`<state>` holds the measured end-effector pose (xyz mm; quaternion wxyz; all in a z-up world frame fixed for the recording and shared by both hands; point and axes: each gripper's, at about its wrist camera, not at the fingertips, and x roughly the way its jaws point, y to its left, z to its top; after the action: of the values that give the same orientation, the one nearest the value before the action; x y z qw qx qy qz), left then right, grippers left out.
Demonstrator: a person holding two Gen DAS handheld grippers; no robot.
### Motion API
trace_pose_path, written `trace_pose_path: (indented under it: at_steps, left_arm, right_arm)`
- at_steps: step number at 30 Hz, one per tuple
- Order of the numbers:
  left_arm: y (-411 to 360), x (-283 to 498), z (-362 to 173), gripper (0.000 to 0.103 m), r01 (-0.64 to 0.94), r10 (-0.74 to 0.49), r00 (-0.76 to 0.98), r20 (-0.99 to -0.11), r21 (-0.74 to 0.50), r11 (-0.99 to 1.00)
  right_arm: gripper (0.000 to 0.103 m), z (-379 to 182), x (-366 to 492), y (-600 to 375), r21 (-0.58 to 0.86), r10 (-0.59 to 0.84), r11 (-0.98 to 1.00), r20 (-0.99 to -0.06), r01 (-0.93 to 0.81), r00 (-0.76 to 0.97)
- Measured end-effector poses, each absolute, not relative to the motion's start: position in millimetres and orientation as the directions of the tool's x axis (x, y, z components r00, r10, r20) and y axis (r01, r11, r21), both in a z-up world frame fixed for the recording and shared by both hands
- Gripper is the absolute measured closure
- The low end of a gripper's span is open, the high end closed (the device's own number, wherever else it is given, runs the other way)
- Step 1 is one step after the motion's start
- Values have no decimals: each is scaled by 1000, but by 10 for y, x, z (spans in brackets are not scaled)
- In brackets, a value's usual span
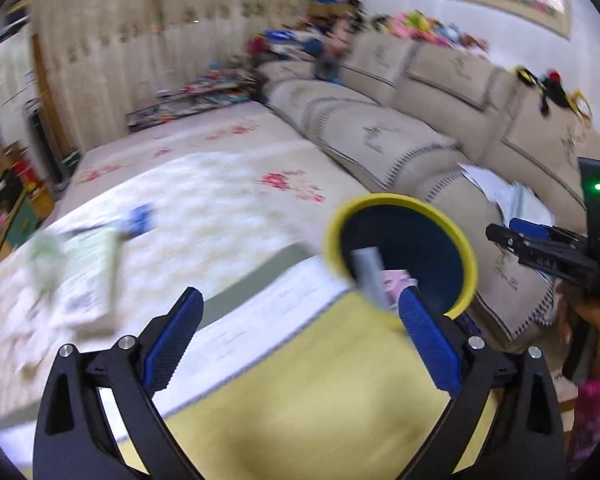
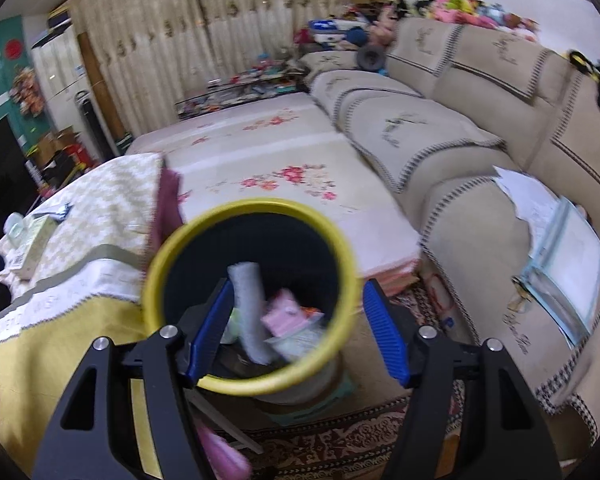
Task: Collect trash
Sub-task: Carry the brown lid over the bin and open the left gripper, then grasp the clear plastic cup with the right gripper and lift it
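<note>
A dark bin with a yellow rim stands beside the table, past my left gripper's right finger. My left gripper is open wide above the yellow tablecloth, with nothing between its blue pads. In the right wrist view the bin's yellow rim lies just below my right gripper, which hangs over it part open with nothing held. Inside the bin lie a grey roll, a pink packet and pale wrappers. My right gripper also shows at the right of the left wrist view.
On the table lie a pale green box and a blue item, both blurred. A beige sofa with loose papers runs along the right. A flowered mat and a patterned rug cover the floor. A hand holds the right gripper.
</note>
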<state>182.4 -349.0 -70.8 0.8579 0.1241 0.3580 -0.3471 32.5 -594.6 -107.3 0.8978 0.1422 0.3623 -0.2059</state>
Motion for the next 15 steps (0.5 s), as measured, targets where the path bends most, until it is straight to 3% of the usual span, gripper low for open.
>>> trace_pose_path:
  at_steps: [10, 15]
  left_arm:
    - [-1148, 2308, -951, 6, 301, -218, 699, -682, 4, 953]
    - [-432, 2541, -1121, 6, 164, -115, 722, -682, 7, 986]
  right_arm:
    - [39, -888, 1468, -4638, 88, -79, 976, -708, 198, 702]
    - [39, -845, 2064, -3862, 99, 45, 994, -712, 37, 701]
